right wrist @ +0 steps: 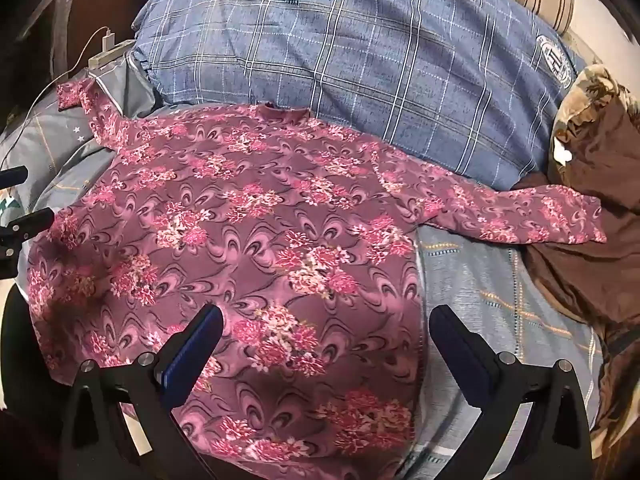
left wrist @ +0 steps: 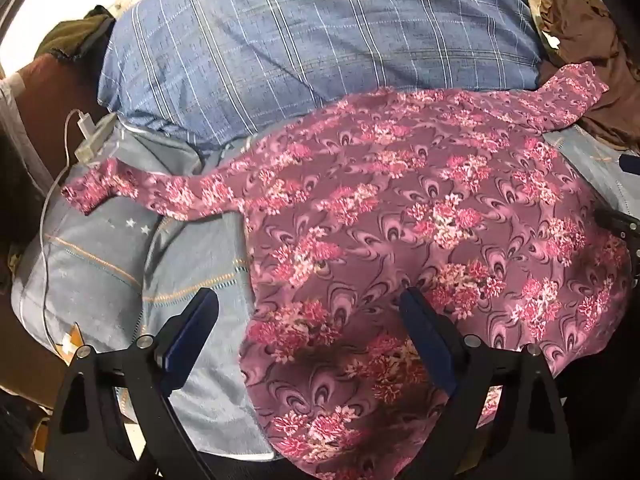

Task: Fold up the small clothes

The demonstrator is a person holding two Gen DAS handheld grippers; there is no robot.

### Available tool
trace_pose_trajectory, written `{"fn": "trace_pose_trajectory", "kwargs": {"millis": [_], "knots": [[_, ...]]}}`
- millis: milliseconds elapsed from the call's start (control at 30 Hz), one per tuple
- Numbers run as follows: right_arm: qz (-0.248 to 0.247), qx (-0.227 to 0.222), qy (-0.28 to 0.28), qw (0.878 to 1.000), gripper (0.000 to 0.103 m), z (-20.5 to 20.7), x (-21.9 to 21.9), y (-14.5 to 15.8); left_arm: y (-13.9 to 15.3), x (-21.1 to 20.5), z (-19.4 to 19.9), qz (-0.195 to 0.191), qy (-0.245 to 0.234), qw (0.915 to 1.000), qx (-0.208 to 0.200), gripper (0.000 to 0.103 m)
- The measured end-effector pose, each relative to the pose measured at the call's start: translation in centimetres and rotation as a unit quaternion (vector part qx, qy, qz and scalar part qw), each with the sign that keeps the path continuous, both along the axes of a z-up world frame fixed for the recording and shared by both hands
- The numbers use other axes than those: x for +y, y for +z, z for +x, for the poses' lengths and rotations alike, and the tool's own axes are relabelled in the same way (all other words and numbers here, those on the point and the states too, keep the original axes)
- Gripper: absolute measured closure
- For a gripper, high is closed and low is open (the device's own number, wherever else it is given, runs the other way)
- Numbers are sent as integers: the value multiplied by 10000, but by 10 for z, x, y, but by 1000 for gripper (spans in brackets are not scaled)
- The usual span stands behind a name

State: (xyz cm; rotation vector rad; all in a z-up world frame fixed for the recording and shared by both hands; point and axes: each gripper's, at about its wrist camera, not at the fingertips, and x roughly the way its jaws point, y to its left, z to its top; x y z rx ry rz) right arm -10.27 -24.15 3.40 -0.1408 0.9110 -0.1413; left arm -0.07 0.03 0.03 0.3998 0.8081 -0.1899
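A small pink floral long-sleeved top [left wrist: 420, 216] lies spread flat on a grey-blue bedsheet [left wrist: 100, 264], both sleeves stretched out sideways. It also shows in the right wrist view [right wrist: 248, 216], collar at the far side. My left gripper [left wrist: 310, 300] is open and empty, hovering over the top's lower left edge. My right gripper [right wrist: 326, 320] is open and empty, over the top's lower right edge. The left gripper's fingertips [right wrist: 28, 216] show at the left edge of the right wrist view.
A blue plaid pillow [right wrist: 360, 60] lies just behind the top. A brown cloth [right wrist: 588, 272] sits at the right, under the right sleeve's end. A white charger with cable [left wrist: 94, 140] lies by the left sleeve.
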Motion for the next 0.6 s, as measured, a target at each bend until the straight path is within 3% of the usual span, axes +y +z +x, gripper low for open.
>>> {"fn": "trace_pose_trajectory", "kwargs": {"millis": [133,267,600], "knots": [[43,-68,20,10000,0,1,-8,2,-5,16,-4,-480,59,9988,106,10],[24,-192,31,9998,0,-11,-12,9,-11,7,-4,-257,58,9994,234,10],[-140,-198,86,9997,0,-20,0,8,-7,12,-11,-342,-9,9989,315,10]]}}
